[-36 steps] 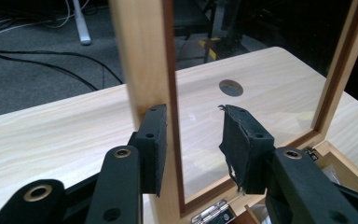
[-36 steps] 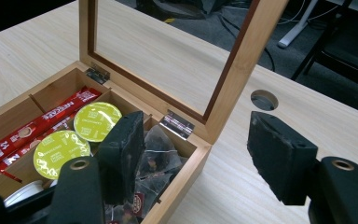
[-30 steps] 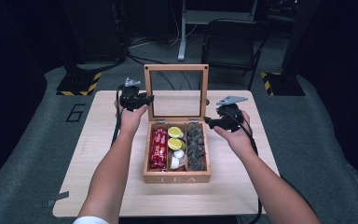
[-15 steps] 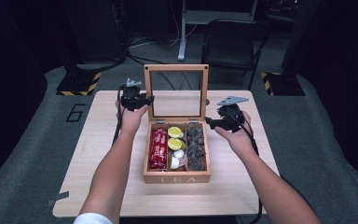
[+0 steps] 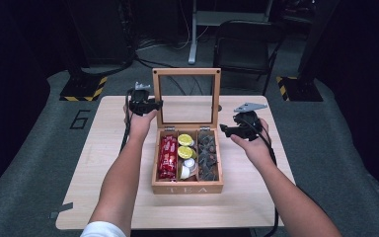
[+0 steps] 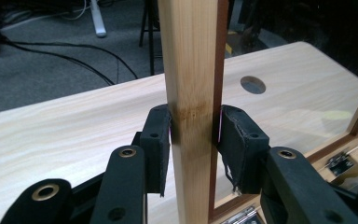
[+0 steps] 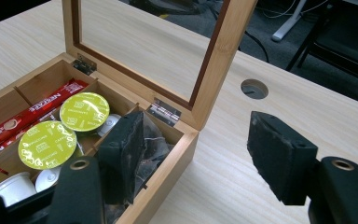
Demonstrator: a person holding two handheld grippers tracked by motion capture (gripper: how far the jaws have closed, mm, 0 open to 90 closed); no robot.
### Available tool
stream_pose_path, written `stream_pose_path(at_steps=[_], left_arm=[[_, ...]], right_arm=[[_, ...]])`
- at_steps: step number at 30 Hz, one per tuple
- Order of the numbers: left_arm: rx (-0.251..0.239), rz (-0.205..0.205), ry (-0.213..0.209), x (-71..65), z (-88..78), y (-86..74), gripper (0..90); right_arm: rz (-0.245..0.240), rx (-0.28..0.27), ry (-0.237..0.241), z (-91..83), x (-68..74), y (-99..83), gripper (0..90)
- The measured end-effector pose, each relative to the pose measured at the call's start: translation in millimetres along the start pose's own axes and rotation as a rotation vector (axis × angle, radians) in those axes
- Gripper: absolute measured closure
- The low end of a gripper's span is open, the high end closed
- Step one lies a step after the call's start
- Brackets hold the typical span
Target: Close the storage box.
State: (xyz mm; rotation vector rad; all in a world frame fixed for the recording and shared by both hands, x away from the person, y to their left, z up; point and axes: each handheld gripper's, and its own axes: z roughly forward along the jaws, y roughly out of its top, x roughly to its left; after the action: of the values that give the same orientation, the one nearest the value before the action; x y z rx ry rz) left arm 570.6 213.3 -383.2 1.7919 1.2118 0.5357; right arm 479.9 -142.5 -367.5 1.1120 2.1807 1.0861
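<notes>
A wooden tea box (image 5: 187,187) stands mid-table with its glass lid (image 5: 157,98) raised upright. Inside lie red sachets (image 7: 32,109), green capsules (image 7: 84,111), white pods (image 7: 14,186) and dark tea bags (image 7: 156,144). My left gripper (image 6: 193,140) is shut on the lid's left frame post (image 6: 191,70); its jaws have just been closing, and both pads (image 6: 156,140) press the wood. My right gripper (image 7: 198,140) is open at the box's back right corner. One jaw hangs over the tea bags and the other outside the box wall (image 7: 168,172), neither pressing on it.
The light wooden table (image 5: 103,163) has a round cable hole (image 7: 254,88) behind the box. A black chair (image 5: 246,44) and a desk leg (image 5: 193,29) stand beyond the far edge. Both forearms reach in along the box's sides.
</notes>
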Motion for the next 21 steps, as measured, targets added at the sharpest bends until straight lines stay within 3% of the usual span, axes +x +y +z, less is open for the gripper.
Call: stream_pose_path(at_steps=[13, 21], left_arm=[[0.001, -0.018, -0.025, 2.9, -2.4, -0.2, 65.1], [-0.021, -0.006, -0.040, 2.3, -7.5, -4.0, 65.5]], right_arm=[[-0.005, 0.008, -0.009, 2.1, -2.1, -2.7, 36.0], [-0.008, 0.012, -0.007, 6.1, 2.9, 0.1, 36.0]])
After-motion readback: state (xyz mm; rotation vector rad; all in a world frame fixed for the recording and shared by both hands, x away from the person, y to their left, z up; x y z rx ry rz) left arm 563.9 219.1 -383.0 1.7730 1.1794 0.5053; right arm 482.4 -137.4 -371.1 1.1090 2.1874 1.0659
